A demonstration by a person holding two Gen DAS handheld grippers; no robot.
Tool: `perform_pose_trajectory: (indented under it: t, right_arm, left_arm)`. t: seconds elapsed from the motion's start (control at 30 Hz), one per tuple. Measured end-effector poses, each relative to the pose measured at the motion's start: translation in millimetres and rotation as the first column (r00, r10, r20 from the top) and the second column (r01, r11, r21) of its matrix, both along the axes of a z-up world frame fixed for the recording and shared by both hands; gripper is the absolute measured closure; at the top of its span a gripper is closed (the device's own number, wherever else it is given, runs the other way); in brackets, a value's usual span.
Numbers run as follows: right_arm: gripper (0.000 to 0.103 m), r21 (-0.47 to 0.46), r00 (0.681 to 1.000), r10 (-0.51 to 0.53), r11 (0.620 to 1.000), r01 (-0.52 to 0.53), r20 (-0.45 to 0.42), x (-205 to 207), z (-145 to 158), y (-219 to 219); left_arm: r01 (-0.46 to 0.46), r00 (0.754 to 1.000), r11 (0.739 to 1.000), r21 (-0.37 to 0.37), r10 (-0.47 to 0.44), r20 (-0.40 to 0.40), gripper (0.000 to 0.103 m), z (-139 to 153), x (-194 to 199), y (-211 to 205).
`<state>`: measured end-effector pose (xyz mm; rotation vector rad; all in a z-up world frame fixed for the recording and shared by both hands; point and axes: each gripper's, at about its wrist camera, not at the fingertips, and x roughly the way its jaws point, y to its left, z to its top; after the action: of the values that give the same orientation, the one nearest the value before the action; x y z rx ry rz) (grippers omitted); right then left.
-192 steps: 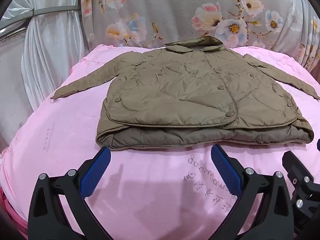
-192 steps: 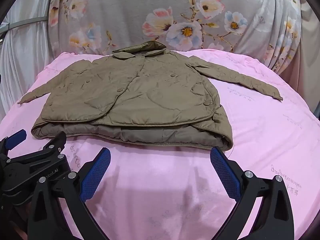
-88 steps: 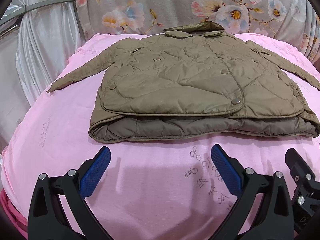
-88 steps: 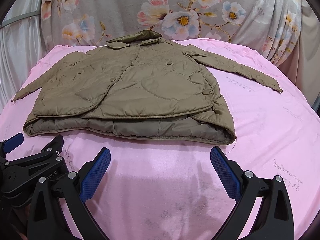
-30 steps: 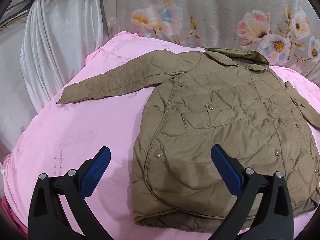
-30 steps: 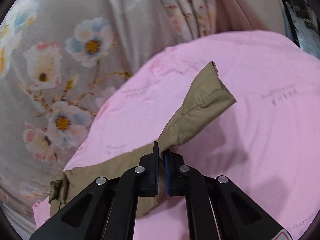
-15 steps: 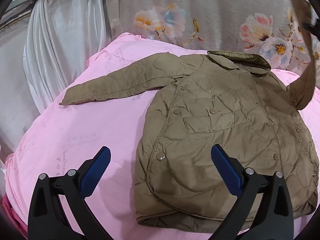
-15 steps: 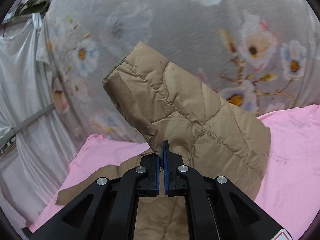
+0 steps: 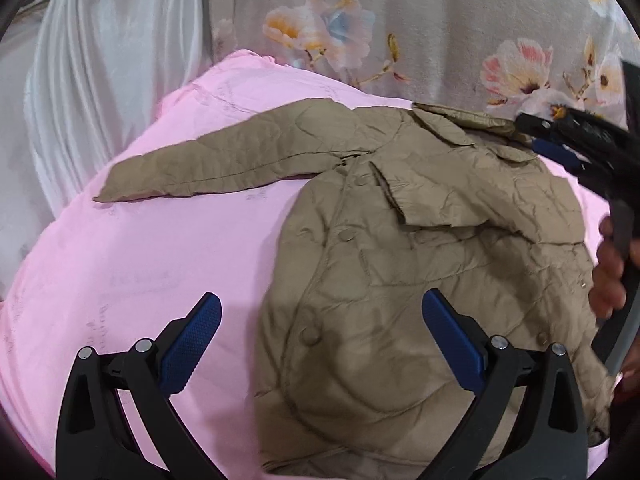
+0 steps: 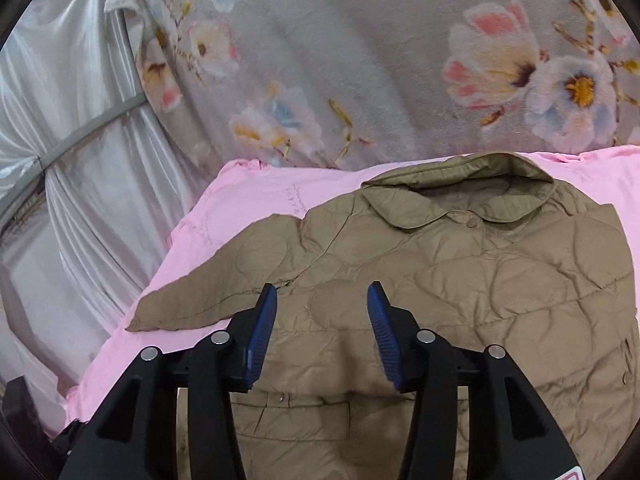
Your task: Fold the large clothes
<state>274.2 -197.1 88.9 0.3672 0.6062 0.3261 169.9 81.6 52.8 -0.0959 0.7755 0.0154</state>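
Quilted khaki jacket (image 9: 420, 264) lying flat, front up, on the pink sheet (image 9: 140, 264) of a bed, its collar (image 10: 460, 196) toward the floral grey curtain (image 10: 360, 60) behind the bed. One sleeve (image 9: 224, 160) extends sideways from the jacket body across the sheet, toward the white satin drape (image 9: 100, 80) beside the curtain. The other sleeve (image 9: 460, 196) is folded across the jacket's chest, its cuff lying just below the collar. The jacket's bottom hem is doubled under.

Left gripper (image 9: 320, 344): fingers spread wide, holding nothing, hovering over the jacket's lower edge, one finger above the sheet and the other above the jacket.

Right gripper (image 10: 322, 328): fingers parted to a moderate gap, holding nothing, poised above the jacket's chest below the collar. In the left wrist view the right gripper (image 9: 560, 148) enters beside the collar, the person's hand (image 9: 608, 264) on its handle over the jacket's far side.
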Motion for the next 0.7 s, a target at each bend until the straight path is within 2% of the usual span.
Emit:
perform_pose_trajectory:
  t: [0.1,0.2,0.33,0.37,0.43,0.5,0.57,0.63,0.67,0.7]
  right_arm:
    - [0.047,0.058,0.998,-0.069,0.996,0.069,-0.003,-18,-4,-34]
    - [0.046,0.101,0.983,-0.173,0.979,0.179,-0.065,-28,-20,-78]
    - [0.045,0.128,0.933,-0.316,0.932,0.339,-0.173,-36,-48,-139]
    - [0.045,0.127,0.923,-0.334,0.924,0.361,-0.190,-37,-54,-149]
    - [0.045,0.111,0.896,-0.374,0.906,0.408,-0.240,-34,-69,-170]
    - [0.045,0.126,0.876,-0.386,0.892,0.434,-0.288,-28,-83,-185]
    - [0.045,0.162,0.862,-0.384,0.877,0.453,-0.330,-21,-97,-195]
    - [0.045,0.207,0.850,-0.382,0.856,0.473,-0.364,-12,-110,-202]
    - [0.045,0.225,0.848,-0.379,0.849,0.478,-0.370,-8,-113,-205]
    - [0.045,0.243,0.847,-0.379,0.841,0.484,-0.373,-4,-115,-207]
  left_arm:
    - [0.056,0.997,0.992,-0.109,-0.061,-0.040,0.005,1,27,-7]
    - [0.090,0.988,0.966,-0.242,-0.117,-0.098,0.005,-6,65,-17]
    - [0.069,0.972,0.928,-0.366,-0.146,-0.186,0.005,-30,115,-37]
    - [0.048,0.969,0.925,-0.376,-0.135,-0.209,0.005,-34,122,-40]
    - [0.029,0.967,0.892,-0.451,-0.140,-0.215,0.005,-39,134,-45]
    - [0.007,0.966,0.881,-0.472,-0.129,-0.226,0.006,-42,146,-51]
    - [-0.010,0.964,0.883,-0.470,-0.117,-0.239,0.014,-45,156,-56]
    - [-0.017,0.961,0.894,-0.448,-0.110,-0.255,0.043,-47,165,-61]
    - [-0.025,0.960,0.909,-0.416,-0.095,-0.264,0.052,-47,170,-63]
    - [-0.025,0.960,0.917,-0.397,-0.089,-0.265,0.075,-46,174,-64]
